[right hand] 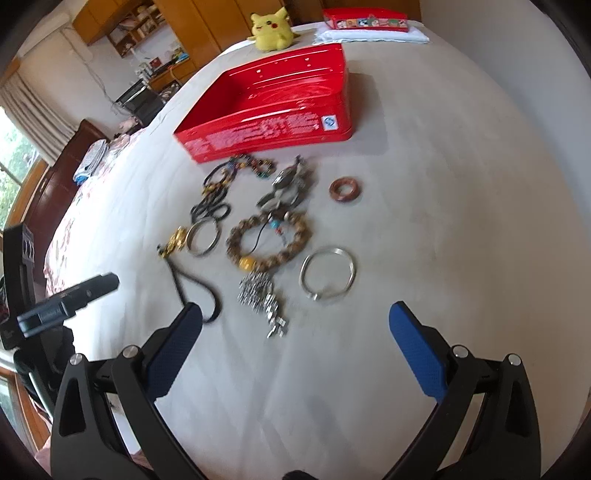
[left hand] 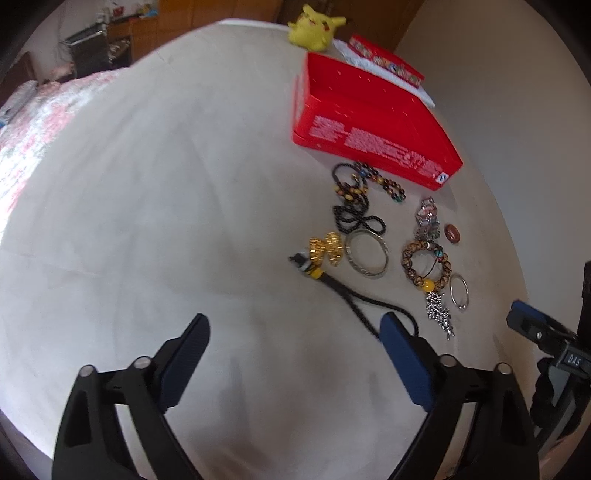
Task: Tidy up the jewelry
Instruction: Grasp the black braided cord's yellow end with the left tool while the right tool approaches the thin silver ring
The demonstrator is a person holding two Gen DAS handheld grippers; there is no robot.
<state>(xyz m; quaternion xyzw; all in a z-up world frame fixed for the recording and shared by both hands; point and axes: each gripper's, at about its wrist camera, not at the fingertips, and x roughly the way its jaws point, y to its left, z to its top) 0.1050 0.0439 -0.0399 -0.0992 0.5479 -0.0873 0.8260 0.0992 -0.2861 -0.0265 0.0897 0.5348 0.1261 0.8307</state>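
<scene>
An open red tin box [left hand: 369,114] [right hand: 273,99] lies on a white bed sheet. Jewelry lies spread in front of it: dark bead bracelets [right hand: 236,173], a silver bangle [left hand: 367,253] [right hand: 202,236], a brown bead bracelet with a yellow bead [left hand: 426,264] [right hand: 269,240], a thin silver ring bangle [right hand: 328,273], a silver chain [right hand: 264,295], a gold piece [left hand: 328,247], a black cord necklace [left hand: 354,299], a brown ring [right hand: 345,189]. My left gripper [left hand: 295,328] is open and empty, near the cord. My right gripper [right hand: 295,317] is open and empty, just before the chain.
A yellow plush toy [left hand: 314,26] [right hand: 271,27] and a second red tin [right hand: 365,18] on a folded white cloth sit behind the box. A patterned blanket [left hand: 33,122] covers the bed's left side. Wooden furniture stands beyond.
</scene>
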